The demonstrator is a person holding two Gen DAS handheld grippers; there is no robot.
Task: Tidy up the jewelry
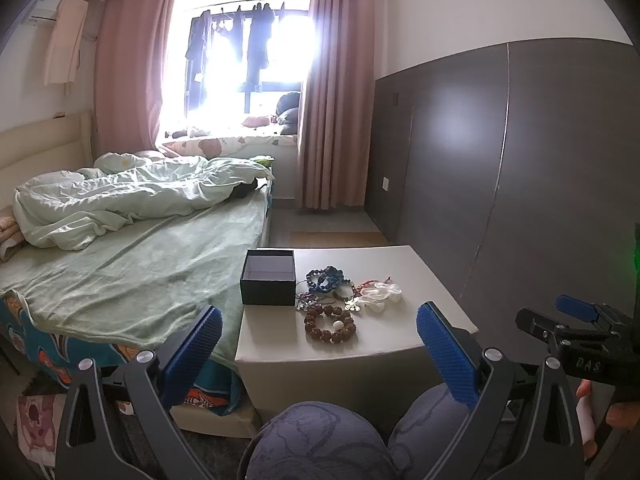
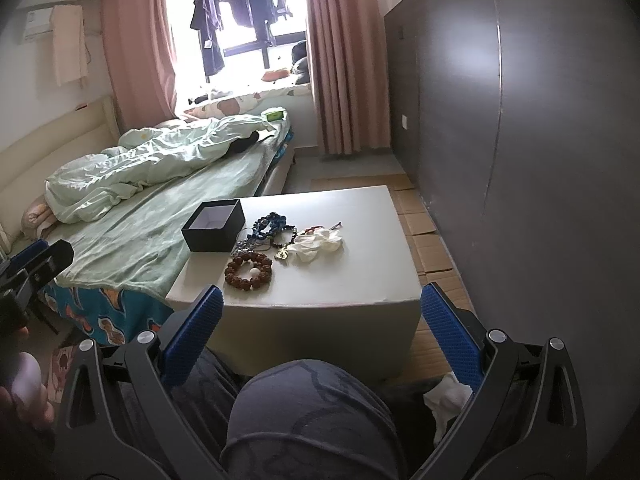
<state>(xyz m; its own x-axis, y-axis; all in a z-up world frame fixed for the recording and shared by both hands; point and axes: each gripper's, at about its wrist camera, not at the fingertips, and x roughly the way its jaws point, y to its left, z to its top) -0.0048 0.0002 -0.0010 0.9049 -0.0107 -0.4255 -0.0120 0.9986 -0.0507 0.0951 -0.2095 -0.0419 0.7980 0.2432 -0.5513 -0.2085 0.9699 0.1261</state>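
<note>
An open black box (image 1: 268, 282) (image 2: 214, 226) stands on the left of a small white table (image 1: 416, 276) (image 2: 360, 240). Beside it lies a pile of jewelry: a brown bead bracelet (image 1: 330, 323) (image 2: 248, 271), blue bead strands (image 1: 328, 278) (image 2: 272, 224), a gold pendant (image 1: 352, 304) (image 2: 282, 255) and a white pouch (image 1: 380, 296) (image 2: 318, 245). My left gripper (image 1: 320, 356) is open and empty, held short of the table's near edge. My right gripper (image 2: 320, 328) is open and empty, also short of the table above my knees.
A bed (image 1: 132, 248) (image 2: 160, 200) with a green blanket lies against the table's left side. A dark wardrobe wall (image 1: 520, 160) (image 2: 540, 140) runs along the right. Cardboard sheets (image 2: 428, 240) cover the floor beside the table. My knees (image 1: 320, 440) (image 2: 312, 420) are below the grippers.
</note>
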